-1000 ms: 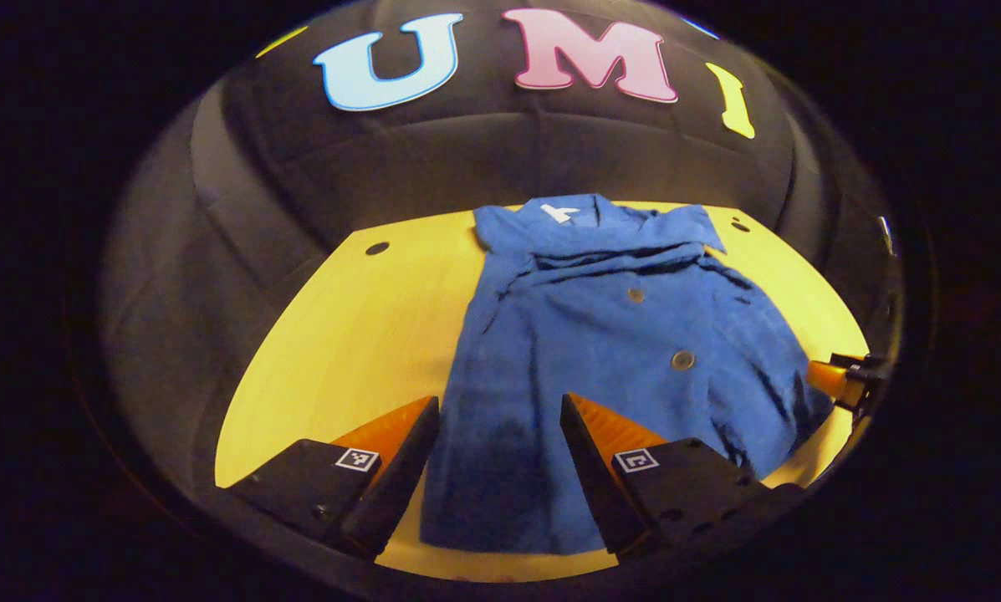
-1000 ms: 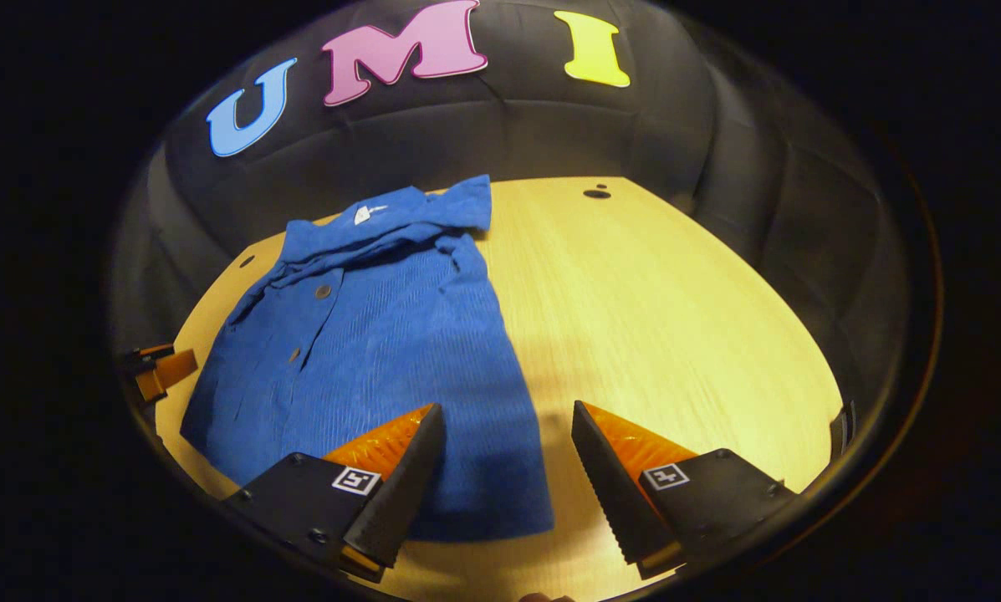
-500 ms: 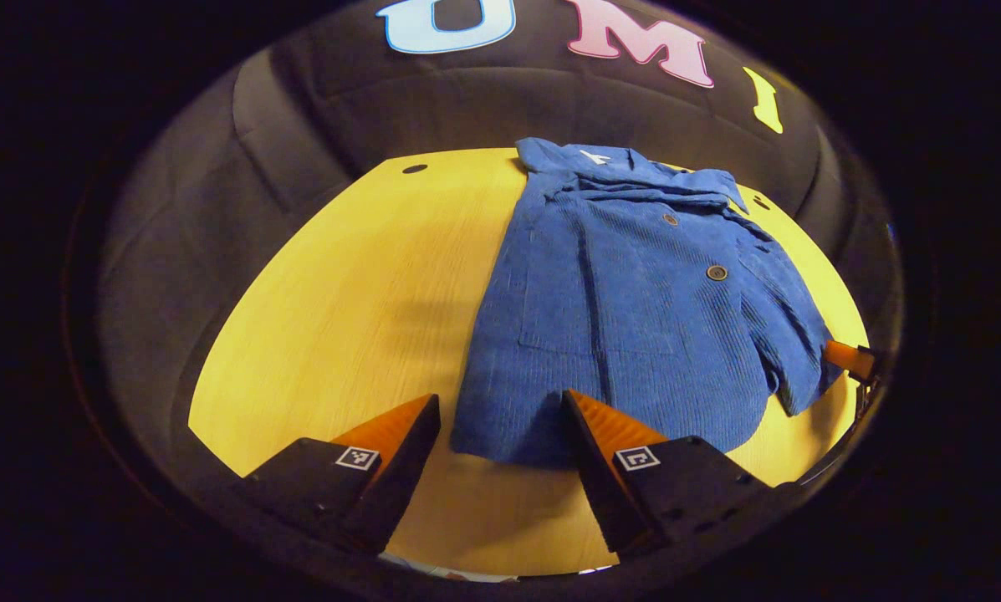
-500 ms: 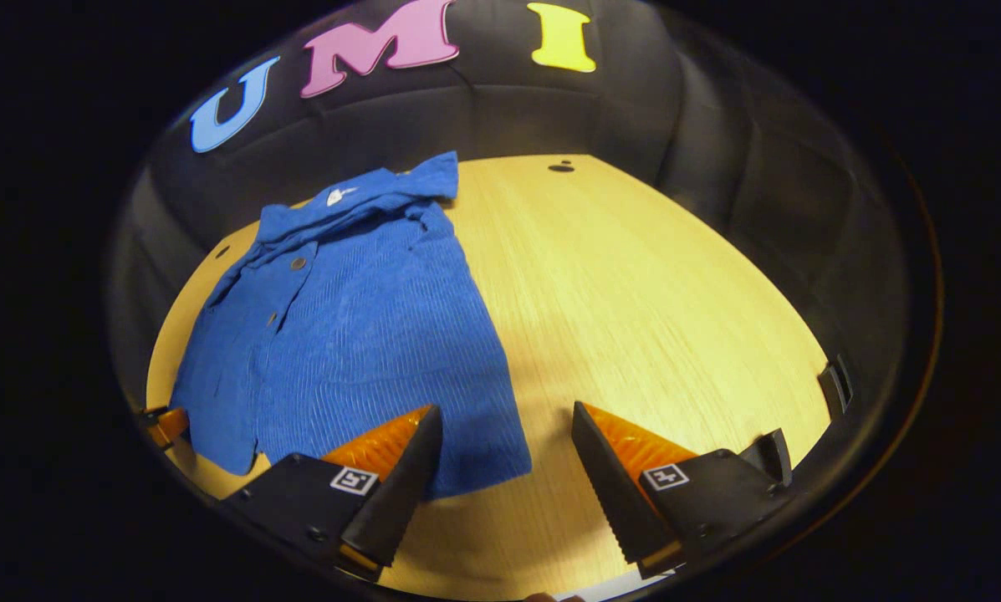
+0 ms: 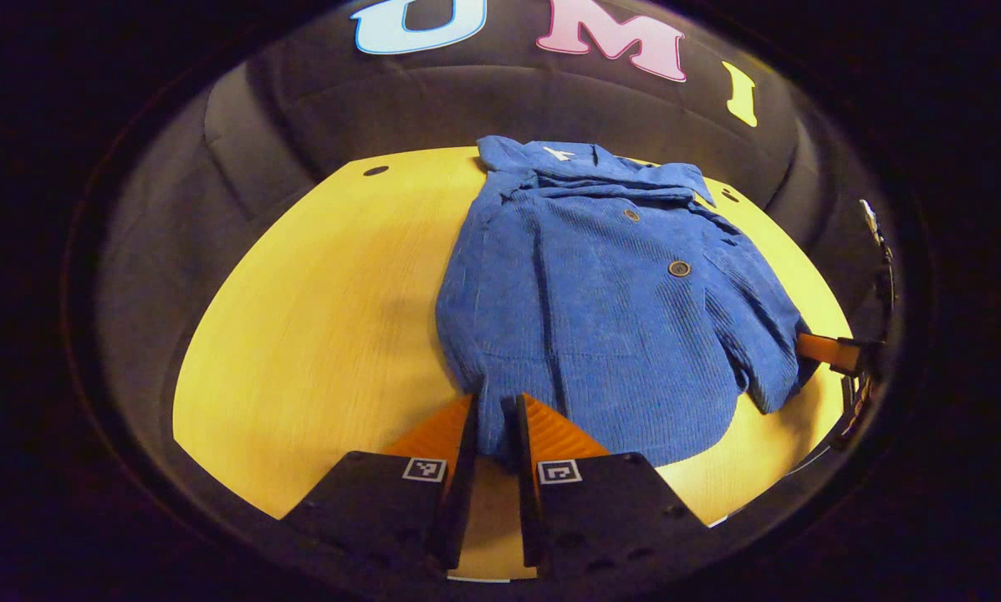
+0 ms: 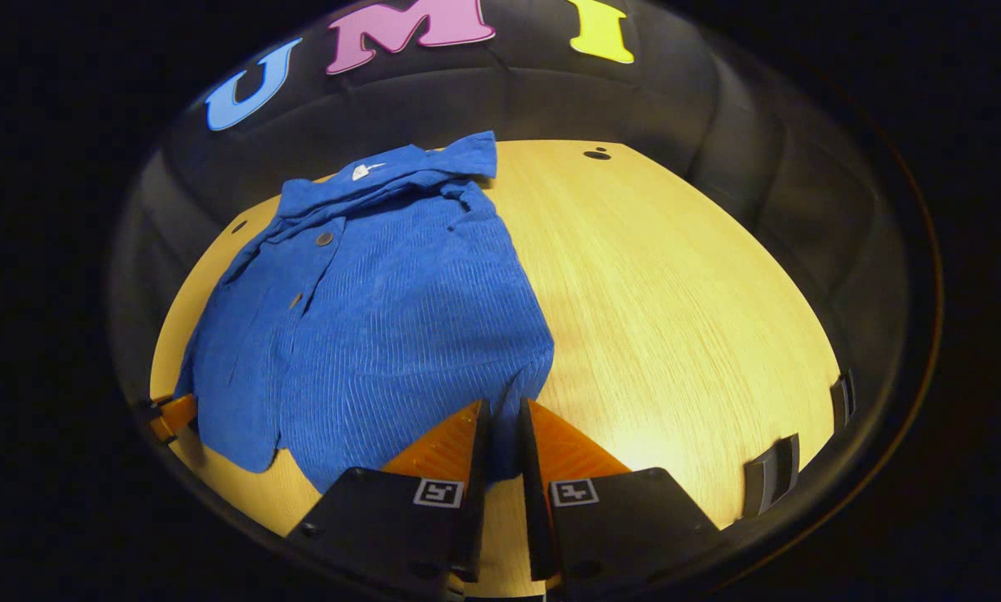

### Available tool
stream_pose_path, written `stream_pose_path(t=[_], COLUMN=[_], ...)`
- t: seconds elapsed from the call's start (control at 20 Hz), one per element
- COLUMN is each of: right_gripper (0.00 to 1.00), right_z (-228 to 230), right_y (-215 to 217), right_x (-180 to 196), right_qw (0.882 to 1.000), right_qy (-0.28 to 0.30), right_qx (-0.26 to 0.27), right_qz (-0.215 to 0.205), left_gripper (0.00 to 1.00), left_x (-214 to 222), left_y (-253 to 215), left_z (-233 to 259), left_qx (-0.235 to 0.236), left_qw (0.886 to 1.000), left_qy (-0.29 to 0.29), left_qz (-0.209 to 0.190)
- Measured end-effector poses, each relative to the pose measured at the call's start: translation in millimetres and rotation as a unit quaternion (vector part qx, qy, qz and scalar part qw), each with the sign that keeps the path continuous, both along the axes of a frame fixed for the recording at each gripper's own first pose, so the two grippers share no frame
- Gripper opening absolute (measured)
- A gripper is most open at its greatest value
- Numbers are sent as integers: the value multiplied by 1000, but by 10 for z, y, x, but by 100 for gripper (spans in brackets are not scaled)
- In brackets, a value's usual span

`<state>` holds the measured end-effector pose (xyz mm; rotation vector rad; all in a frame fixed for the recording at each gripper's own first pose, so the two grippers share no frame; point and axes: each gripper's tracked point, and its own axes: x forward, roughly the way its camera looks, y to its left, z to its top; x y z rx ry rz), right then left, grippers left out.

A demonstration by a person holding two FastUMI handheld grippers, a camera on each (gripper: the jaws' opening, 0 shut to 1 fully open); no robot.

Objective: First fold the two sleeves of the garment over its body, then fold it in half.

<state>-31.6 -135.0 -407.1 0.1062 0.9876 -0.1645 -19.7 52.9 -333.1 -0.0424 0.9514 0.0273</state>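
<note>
A blue corduroy shirt [image 5: 609, 309] lies flat on the wooden table [image 5: 316, 318], collar at the far end, both sleeves folded over its body. My left gripper [image 5: 495, 435] is shut on the shirt's near hem at one bottom corner. In the right gripper view the same shirt [image 6: 383, 301] spreads to the left, and my right gripper [image 6: 500, 435] is shut on the hem at the other bottom corner. The cloth puckers slightly where each gripper pinches it. The right gripper's fingers [image 5: 826, 351] show at the shirt's far side in the left gripper view.
Bare table top [image 6: 684, 301] stretches to the right of the shirt in the right gripper view, with a small dark hole [image 6: 596, 154] near the far edge. Black padded wall [image 5: 500, 109] surrounds the table.
Both grippers went from open above the shirt's lower part to shut on its near hem. The hem corners are now pinched and slightly gathered.
</note>
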Motion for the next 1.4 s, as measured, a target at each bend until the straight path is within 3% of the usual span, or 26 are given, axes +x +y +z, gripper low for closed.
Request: stream_pose_path(t=[0.05, 0.1, 0.15, 0.3, 0.6, 0.75, 0.9, 1.15, 1.4], right_gripper=[24, 0, 3, 1, 1, 1, 0, 1, 1], right_z=[-10, 31, 23, 20, 230, 386, 613, 958, 1314], right_y=[37, 28, 71, 190, 238, 219, 236, 217, 144], right_x=[-44, 37, 38, 36, 87, 234, 547, 1289, 2164], right_qw=[1000, 1000, 1000, 998, 998, 998, 997, 991, 979], right_qy=[3, -5, -8, -5, -12, -21, -52, -116, -186], right_qx=[7, 6, 9, 29, 37, 41, 50, 53, 52], right_qz=[4, -1, 11, 46, 46, 40, 33, 45, 57], left_gripper=[10, 9, 0, 0, 0, 0, 0, 0, 0], left_x=[-27, -19, -25, 16, 85, 262, 639, 1465, 2253], left_y=[-47, -69, -153, -240, -119, -143, -116, -199, -104], left_z=[22, 54, 50, 63, 243, 460, 724, 1086, 1397], left_qx=[-20, -40, -70, -113, -78, -88, -106, -120, -93], left_qw=[1000, 999, 998, 994, 997, 996, 992, 984, 976], left_qy=[-2, -7, -8, -8, -18, -27, -64, -131, -195], left_qz=[4, 9, 3, 13, 15, 3, 15, 1, -11])
